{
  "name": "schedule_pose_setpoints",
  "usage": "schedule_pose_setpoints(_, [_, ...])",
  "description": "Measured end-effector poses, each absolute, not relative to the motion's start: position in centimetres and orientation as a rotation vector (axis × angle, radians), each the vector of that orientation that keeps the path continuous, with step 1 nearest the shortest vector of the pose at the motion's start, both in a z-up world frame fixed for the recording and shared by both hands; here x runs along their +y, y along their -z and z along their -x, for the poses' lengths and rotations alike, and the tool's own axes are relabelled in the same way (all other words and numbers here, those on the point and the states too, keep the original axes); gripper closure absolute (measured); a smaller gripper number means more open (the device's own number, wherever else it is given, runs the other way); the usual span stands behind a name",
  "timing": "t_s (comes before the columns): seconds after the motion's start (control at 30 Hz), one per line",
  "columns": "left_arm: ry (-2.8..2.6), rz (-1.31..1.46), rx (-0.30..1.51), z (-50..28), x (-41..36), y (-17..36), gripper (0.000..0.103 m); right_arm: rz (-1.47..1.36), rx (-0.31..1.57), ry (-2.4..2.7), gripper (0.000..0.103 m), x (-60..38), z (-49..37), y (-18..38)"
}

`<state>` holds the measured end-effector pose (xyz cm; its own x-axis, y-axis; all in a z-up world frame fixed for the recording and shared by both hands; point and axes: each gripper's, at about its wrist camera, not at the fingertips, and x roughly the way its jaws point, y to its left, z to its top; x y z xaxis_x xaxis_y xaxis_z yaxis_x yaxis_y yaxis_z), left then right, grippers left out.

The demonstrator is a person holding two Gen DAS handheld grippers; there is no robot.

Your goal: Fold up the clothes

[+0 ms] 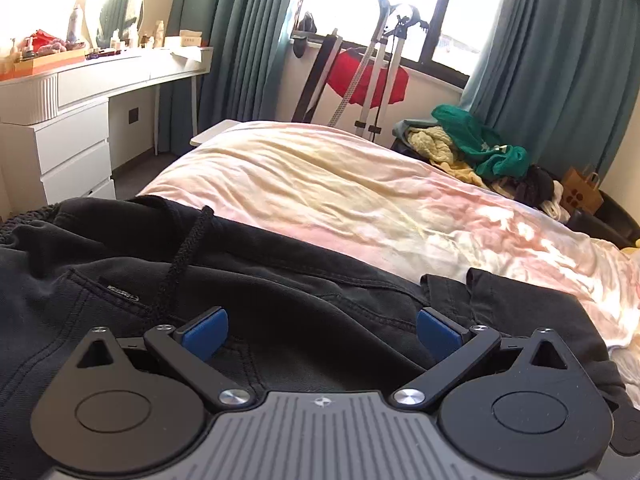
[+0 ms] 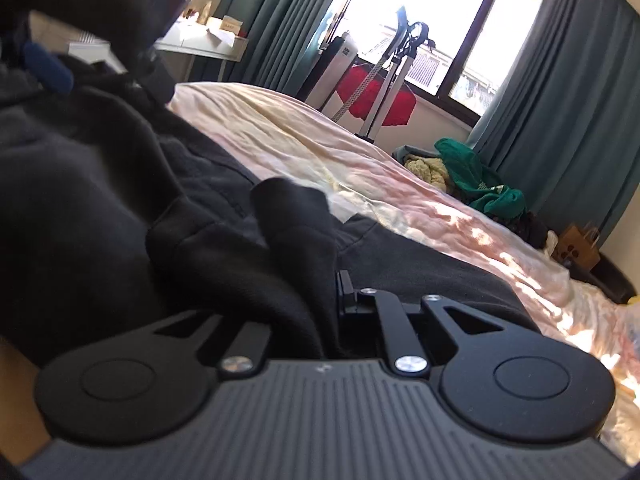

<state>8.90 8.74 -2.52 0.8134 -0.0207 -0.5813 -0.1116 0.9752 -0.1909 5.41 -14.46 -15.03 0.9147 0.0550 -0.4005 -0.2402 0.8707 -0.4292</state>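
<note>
- The left hand-held gripper [image 1: 322, 330] tilts downward over the black trousers [image 1: 280, 280], its blue pads [image 1: 206, 330] spread wide apart with nothing between them.
- The right hand-held gripper [image 2: 320, 280] leans sideways, closed on a fold of the trousers.
- The trousers lie across the near end of the bed [image 1: 320, 184].

Bed sheet [image 1: 320, 184] is free from middle to far edge; black garment [image 1: 280, 280] covers near edge, clothes pile [image 1: 472, 148] blocks far right corner
</note>
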Motion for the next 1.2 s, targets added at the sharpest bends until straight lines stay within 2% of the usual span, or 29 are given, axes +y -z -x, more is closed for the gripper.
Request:
schedule_pose_setpoints(0.27, [-0.002, 0.313, 0.558, -7.7, 10.2, 1.0, 0.001, 0.401, 0.275, -0.291, 0.092, -13.4, -3.8, 10.2])
schedule_pose_setpoints(0.47, [0.034, 0.374, 0.541, -7.0, 11.6, 1.1, 0.001, 0.445, 0.405, -0.338, 0.089, -10.6, -3.6, 12.4])
schedule_pose_setpoints(0.53, [0.049, 0.389, 0.534, -6.8, 12.0, 1.0, 0.001, 0.403, 0.458, -0.363, 0.084, -10.9, -3.5, 11.8])
schedule_pose_setpoints(0.63, [0.089, 0.409, 0.534, -6.9, 12.5, 0.9, 0.001, 0.339, 0.546, -0.418, 0.061, -11.5, -3.4, 10.6])
schedule_pose_setpoints(0.67, [0.118, 0.413, 0.537, -6.9, 12.6, 0.9, 0.001, 0.317, 0.576, -0.437, 0.045, -11.7, -3.3, 10.1])
schedule_pose_setpoints(0.7, [0.158, 0.421, 0.544, -6.8, 12.6, 0.9, 0.001, 0.3, 0.604, -0.455, 0.042, -11.8, -3.2, 9.7])
schedule_pose_setpoints(0.87, [0.293, 0.469, 0.573, -6.3, 12.4, 1.0, 0.001, 0.186, 0.678, -0.524, 0.041, -14.2, -0.7, 7.5])
schedule_pose_setpoints(0.97, [0.344, 0.485, 0.607, -6.6, 11.7, 1.7, 0.001, 0.101, 0.645, -0.493, 0.041, -16.5, 0.3, 6.8])
schedule_pose_setpoints(1.1, [0.362, 0.463, 0.653, -7.1, 10.1, 2.4, 0.009, 0.022, 0.561, -0.374, 0.041, -19.7, 0.4, 6.6])
schedule_pose_setpoints(1.2, [0.377, 0.396, 0.639, -7.0, 8.4, 2.6, 0.011, -0.01, 0.506, -0.233, 0.041, -22.2, -0.4, 6.9])
